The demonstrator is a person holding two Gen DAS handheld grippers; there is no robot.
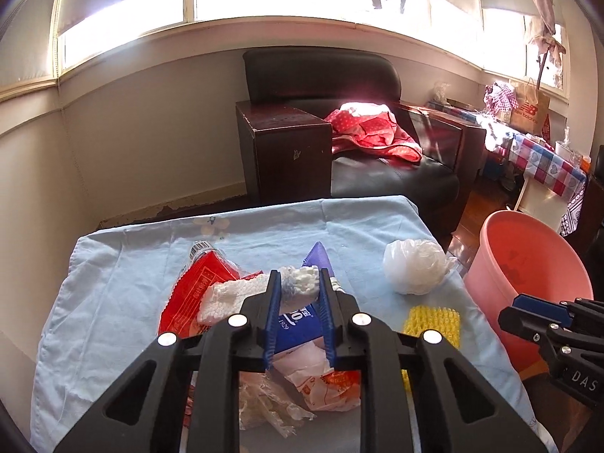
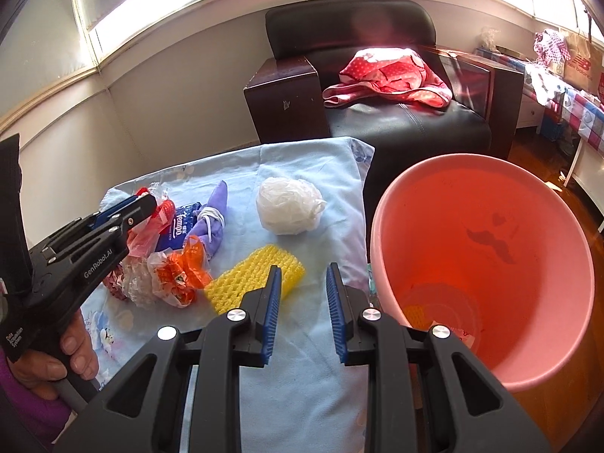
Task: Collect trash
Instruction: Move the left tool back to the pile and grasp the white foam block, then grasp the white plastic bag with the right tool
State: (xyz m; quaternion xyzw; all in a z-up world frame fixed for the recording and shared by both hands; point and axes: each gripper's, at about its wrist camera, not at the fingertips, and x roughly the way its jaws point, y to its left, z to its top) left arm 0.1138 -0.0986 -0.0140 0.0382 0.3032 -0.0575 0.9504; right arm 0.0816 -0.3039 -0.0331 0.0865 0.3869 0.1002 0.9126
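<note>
Trash lies on a table under a light blue cloth (image 1: 124, 264): a red wrapper (image 1: 196, 290), a white foam net (image 1: 226, 296), a blue Tempo tissue pack (image 1: 298, 330), a purple wrapper (image 2: 213, 222), a white plastic bag ball (image 1: 413, 266), a yellow foam net (image 2: 253, 277) and crumpled orange and clear plastic (image 2: 177, 275). My left gripper (image 1: 300, 283) is shut on the white foam net, just above the pile. My right gripper (image 2: 304, 279) is open and empty over the cloth, beside the yellow net. A pink bucket (image 2: 381, 226) stands to the right, with some trash at its bottom.
A black armchair (image 1: 396, 173) with a red cloth (image 1: 373, 130) stands behind the table. A side table with a checked cloth (image 1: 543, 158) and bags is at the far right. Wall and windows lie beyond.
</note>
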